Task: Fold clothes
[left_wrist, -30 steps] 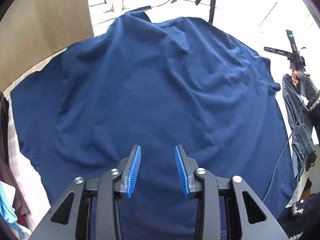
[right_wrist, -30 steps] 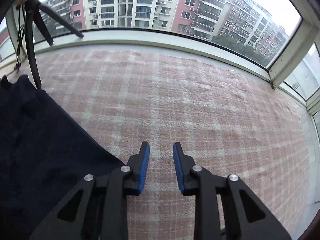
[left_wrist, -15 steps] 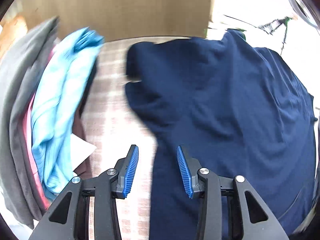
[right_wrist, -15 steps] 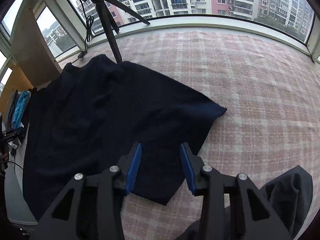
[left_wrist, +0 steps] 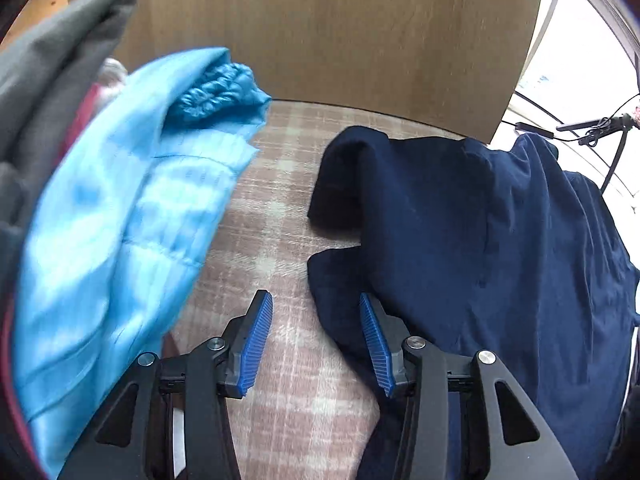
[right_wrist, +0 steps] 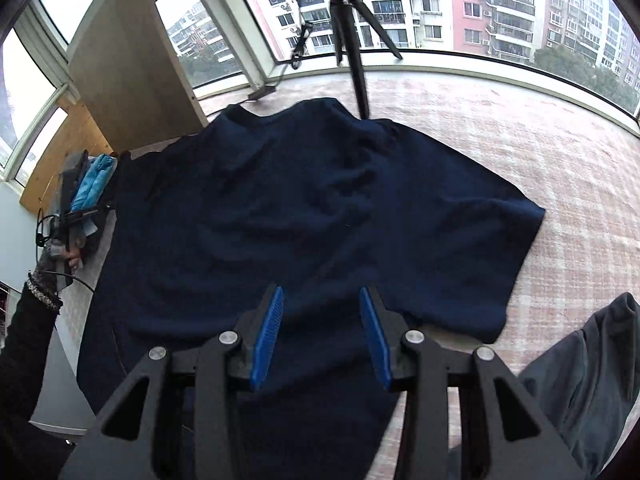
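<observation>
The navy T-shirt (right_wrist: 320,208) is lying spread out on the checked blanket (right_wrist: 560,168), collar away from the right tool (right_wrist: 322,336), not yet folded. That tool is hovering with its jaws spread and gripping nothing; the shirt's lower body is sitting under and ahead of its blue pads (right_wrist: 266,340), and one short sleeve is reaching out to the tool's right. The left tool (left_wrist: 316,340) is likewise spread and holding nothing. It is hanging over bare blanket (left_wrist: 280,208), with the other sleeve (left_wrist: 344,176), bunched and partly turned over, ahead and to its right, and the shirt's side edge passing just by its right pad. A pile of clothes, topped by a light blue puffer jacket (left_wrist: 120,216) over a grey garment (left_wrist: 60,60), is looming to its left.

The step in hand appears to be lining up for the first fold. Next, the left tool probably needs to reach the crumpled sleeve, pinch its edge and flatten it or carry it across the body.
</observation>
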